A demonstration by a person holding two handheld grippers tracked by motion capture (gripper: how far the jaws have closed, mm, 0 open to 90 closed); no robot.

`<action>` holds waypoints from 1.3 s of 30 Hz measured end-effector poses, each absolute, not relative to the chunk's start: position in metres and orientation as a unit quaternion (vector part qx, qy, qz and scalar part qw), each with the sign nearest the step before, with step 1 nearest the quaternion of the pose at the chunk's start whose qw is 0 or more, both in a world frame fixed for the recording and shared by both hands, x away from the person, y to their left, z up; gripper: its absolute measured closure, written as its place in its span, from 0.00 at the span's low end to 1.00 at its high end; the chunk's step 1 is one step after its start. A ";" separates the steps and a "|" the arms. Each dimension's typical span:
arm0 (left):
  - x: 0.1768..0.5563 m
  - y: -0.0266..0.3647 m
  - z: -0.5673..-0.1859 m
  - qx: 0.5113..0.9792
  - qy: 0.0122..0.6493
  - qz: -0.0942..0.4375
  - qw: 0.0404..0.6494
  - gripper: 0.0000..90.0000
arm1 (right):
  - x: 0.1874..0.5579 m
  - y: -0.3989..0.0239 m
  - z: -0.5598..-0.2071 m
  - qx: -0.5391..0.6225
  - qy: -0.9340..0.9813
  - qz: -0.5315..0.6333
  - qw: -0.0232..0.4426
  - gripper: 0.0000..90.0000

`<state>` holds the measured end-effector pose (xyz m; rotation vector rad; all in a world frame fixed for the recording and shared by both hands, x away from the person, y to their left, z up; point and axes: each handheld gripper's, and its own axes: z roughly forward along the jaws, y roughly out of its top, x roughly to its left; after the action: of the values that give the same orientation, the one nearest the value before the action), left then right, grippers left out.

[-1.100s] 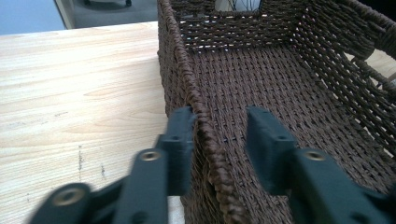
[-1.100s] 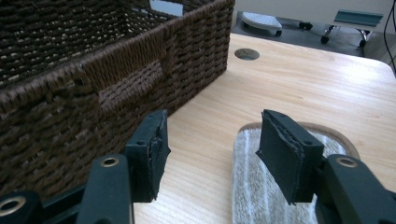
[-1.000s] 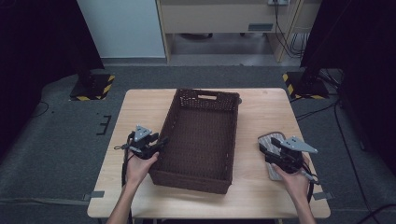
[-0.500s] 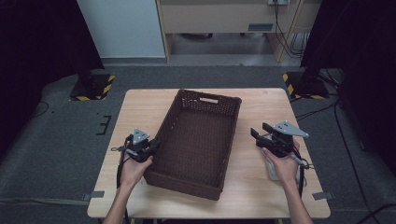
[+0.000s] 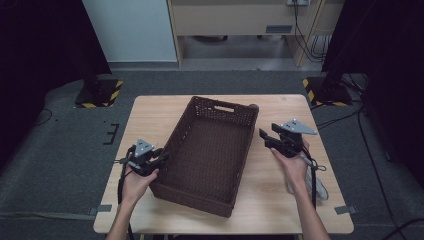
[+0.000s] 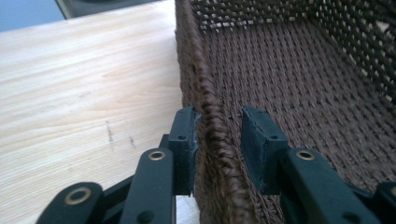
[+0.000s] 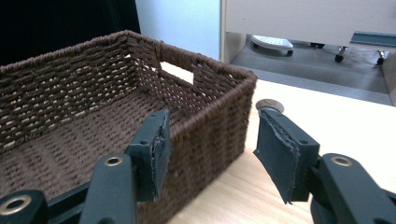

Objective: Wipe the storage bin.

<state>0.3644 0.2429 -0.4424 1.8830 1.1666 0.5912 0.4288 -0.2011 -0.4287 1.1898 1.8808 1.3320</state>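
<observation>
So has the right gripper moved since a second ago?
Yes. In the high view the right gripper has gone up the table, away from the near edge, and in toward the basket's right wall. Its jaws stand open beside that wall.

Wicker basket (image 5: pixel 210 150) on wooden table (image 5: pixel 150 117)

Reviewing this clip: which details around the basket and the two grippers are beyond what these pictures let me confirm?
- Small round thing behind the basket: right gripper view, half hidden by a jaw; high view, too small to identify.
- Basket's near outer wall: high view, too dark to read.
- Left gripper: its own view shows the outer pad against the rim, the inner one apart.
- Right gripper: jaws straddle the basket's corner; contact unclear.
</observation>
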 end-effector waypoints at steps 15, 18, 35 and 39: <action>0.341 0.251 -0.437 0.740 0.472 0.240 0.414 0.59 | 0.458 -0.164 -0.444 0.442 0.720 0.466 0.264 0.48; 0.342 0.251 -0.437 0.739 0.477 0.240 0.410 0.58 | 0.460 -0.163 -0.448 0.441 0.731 0.448 0.266 0.48; 0.354 0.266 -0.438 0.728 0.495 0.246 0.406 0.59 | 0.440 -0.152 -0.442 0.422 0.759 0.407 0.283 0.59; 0.342 0.273 -0.432 0.725 0.496 0.245 0.411 0.54 | 0.442 -0.153 -0.441 0.431 0.753 0.411 0.280 0.52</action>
<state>0.3425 0.2730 -0.4319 1.8245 1.2471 0.6167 0.4418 -0.1533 -0.4413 1.1563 2.0180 1.1032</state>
